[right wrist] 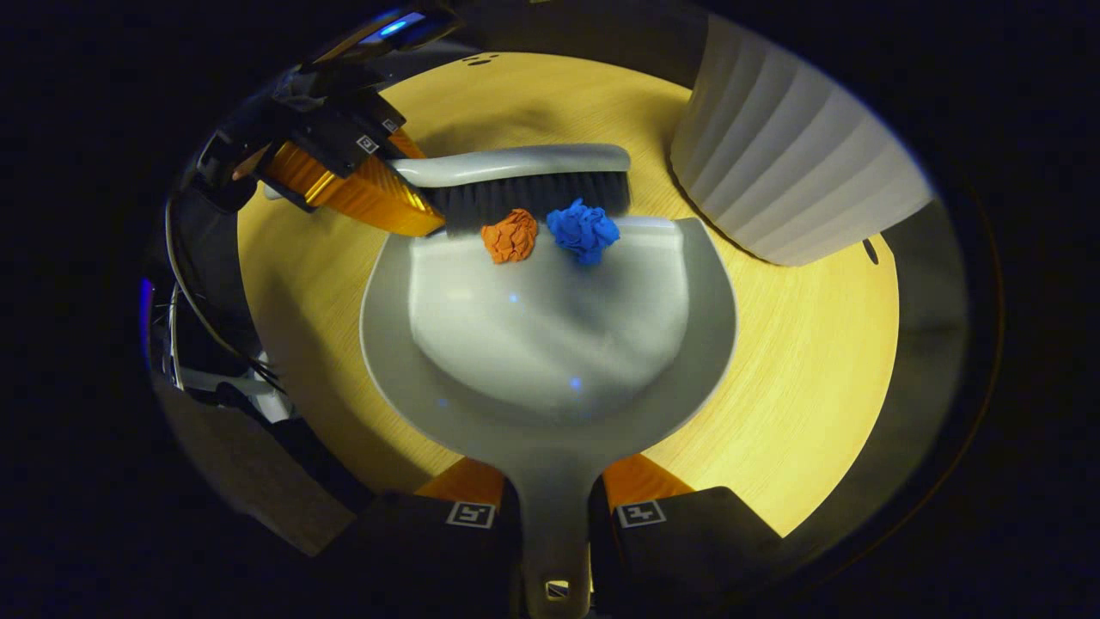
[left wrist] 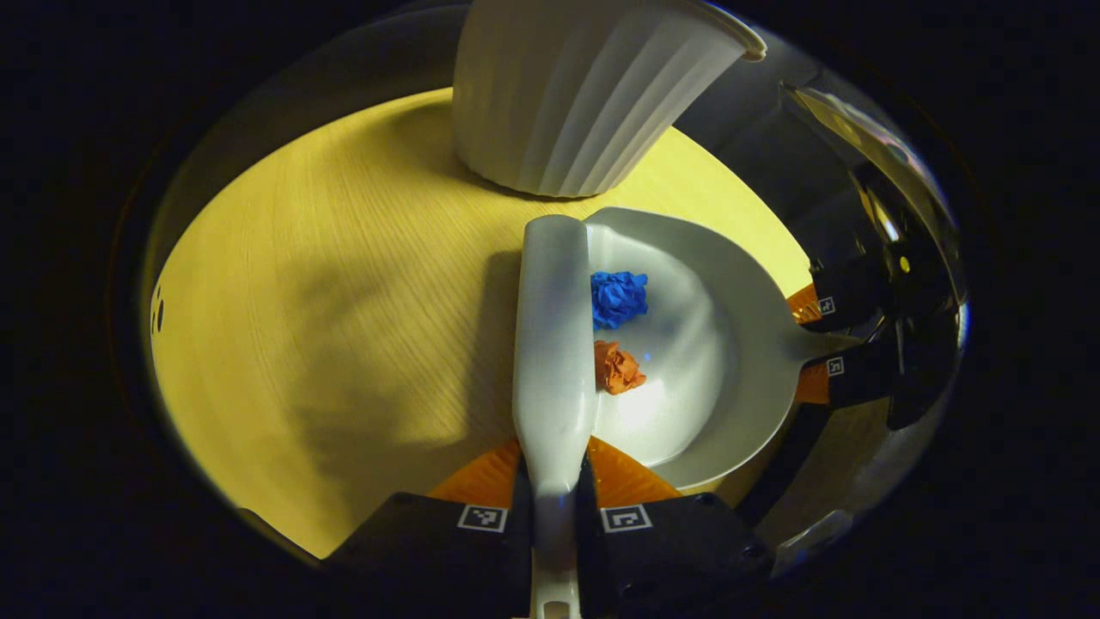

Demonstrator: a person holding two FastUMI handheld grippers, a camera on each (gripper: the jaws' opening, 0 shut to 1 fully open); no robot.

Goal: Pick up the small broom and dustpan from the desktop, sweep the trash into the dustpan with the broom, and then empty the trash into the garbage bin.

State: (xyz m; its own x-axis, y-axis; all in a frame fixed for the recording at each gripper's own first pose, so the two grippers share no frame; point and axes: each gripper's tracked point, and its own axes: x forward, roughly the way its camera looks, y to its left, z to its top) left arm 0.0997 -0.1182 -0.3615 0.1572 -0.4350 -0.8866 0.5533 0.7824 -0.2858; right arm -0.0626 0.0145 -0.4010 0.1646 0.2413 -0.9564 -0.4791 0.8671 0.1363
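Blue wad [right wrist: 583,229] and orange wad [right wrist: 510,235] sit inside your dustpan [right wrist: 550,344]; left gripper [left wrist: 554,481] clamps broom [left wrist: 553,344], right gripper [right wrist: 554,507] clamps dustpan handle.

The table [right wrist: 799,370] is pale yellow wood with a fine grain. A ribbed white bin [right wrist: 795,180] stands on it near the far edge, and a grey dustpan [right wrist: 550,344] lies flat on it just beside the bin.

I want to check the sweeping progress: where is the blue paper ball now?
In the right gripper view the blue paper ball lies at the dustpan front lip, against the broom bristles, with the orange paper ball at its left.
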